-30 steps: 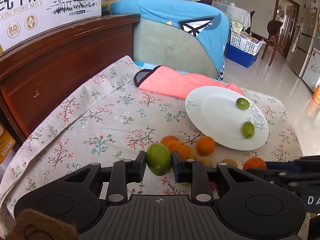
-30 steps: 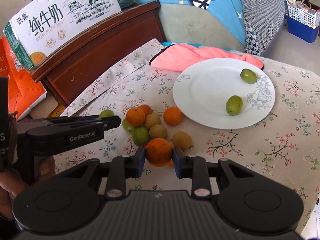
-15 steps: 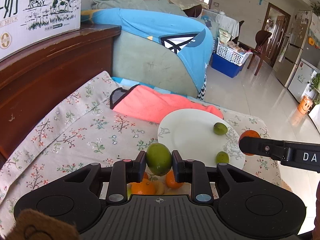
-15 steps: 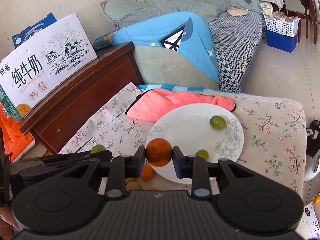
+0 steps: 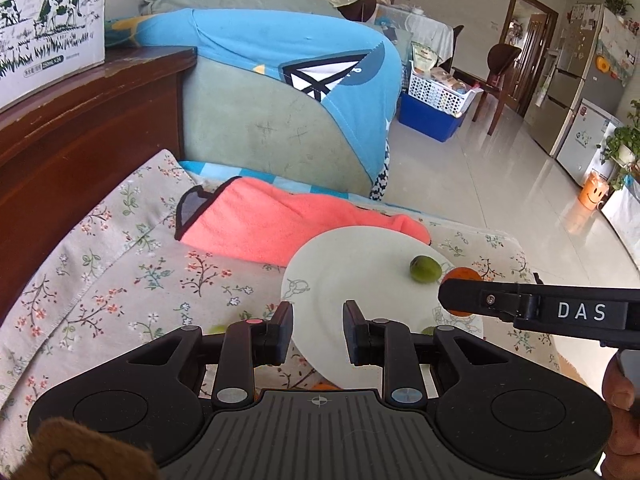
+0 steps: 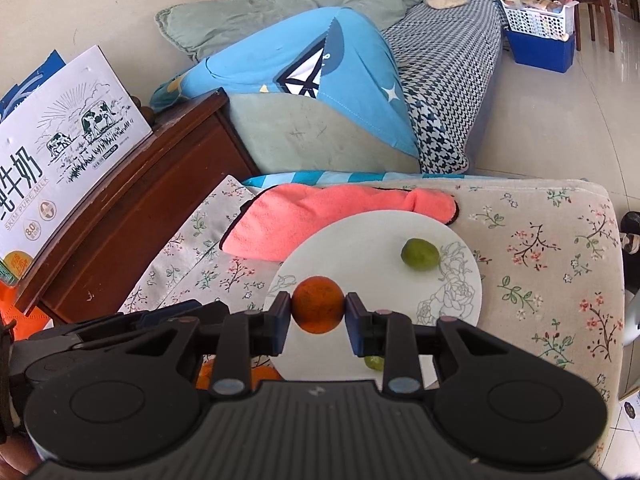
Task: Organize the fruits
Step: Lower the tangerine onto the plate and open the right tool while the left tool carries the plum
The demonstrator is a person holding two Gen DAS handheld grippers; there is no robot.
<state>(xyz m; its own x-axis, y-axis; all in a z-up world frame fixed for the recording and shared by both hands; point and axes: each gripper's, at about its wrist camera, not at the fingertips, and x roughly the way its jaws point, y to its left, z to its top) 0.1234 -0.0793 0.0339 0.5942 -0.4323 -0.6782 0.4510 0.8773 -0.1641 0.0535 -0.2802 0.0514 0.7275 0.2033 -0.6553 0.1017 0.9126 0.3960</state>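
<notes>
My left gripper point(image 5: 318, 330) hangs over the near rim of the white plate point(image 5: 352, 272). Its jaws stand a fruit's width apart with nothing between them. One green fruit point(image 5: 425, 269) lies on the plate's far side. My right gripper point(image 6: 317, 312) is shut on an orange point(image 6: 317, 310) and holds it above the plate point(image 6: 360, 248). Below it lie a green fruit point(image 6: 420, 254) and a second green fruit point(image 6: 374, 362), the latter partly hidden by a finger. In the left wrist view, the right gripper point(image 5: 448, 298) reaches in from the right with the orange point(image 5: 460, 274) behind its tip.
A pink towel point(image 5: 280, 224) lies just beyond the plate on the floral cloth point(image 5: 120, 260). Loose oranges point(image 6: 208, 376) sit below the grippers at the near left. A wooden cabinet point(image 5: 80, 140) with a milk carton point(image 6: 60, 152) stands to the left, and a sofa behind.
Both grippers have moved from the fruit pile to above the plate. The green fruit that was gripped in the left jaws is no longer between them. The right still grips the orange.
</notes>
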